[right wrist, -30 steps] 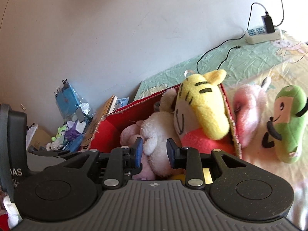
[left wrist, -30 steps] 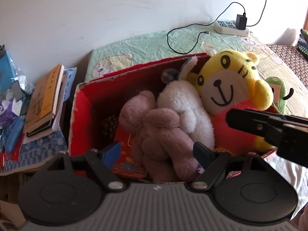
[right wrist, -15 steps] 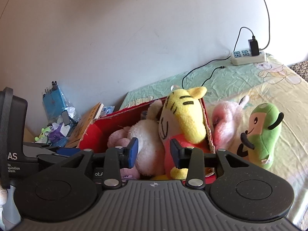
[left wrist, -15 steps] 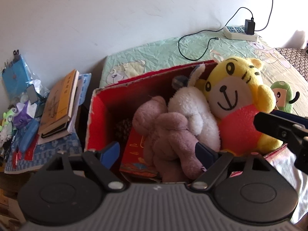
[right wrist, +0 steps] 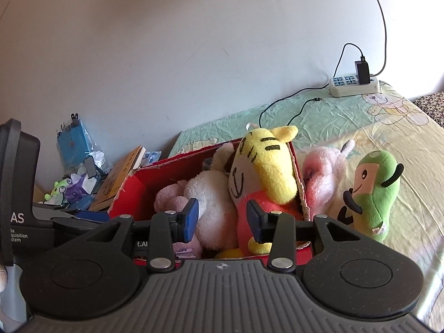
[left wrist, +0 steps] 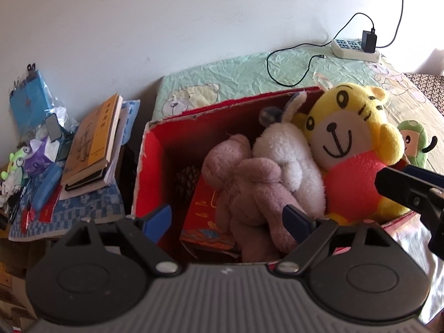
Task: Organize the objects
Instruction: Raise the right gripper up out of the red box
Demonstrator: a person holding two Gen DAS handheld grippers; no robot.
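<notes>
Both claws hover spread and empty; the left gripper [left wrist: 226,217] has just been widening over the red box [left wrist: 144,166], mid-frame. The yellow tiger [right wrist: 263,174] leans there, just beyond the right gripper [right wrist: 222,219], red-bellied and smiling.

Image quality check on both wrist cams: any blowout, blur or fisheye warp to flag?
Left wrist: sharp; the wall edge bows from fisheye, dark vignette at the top-left corner, blown-out patch at the right edge beyond the power strip. Right wrist: sharp too; sunlight washes the sheet at right, and the box interior sits in shade.
</notes>
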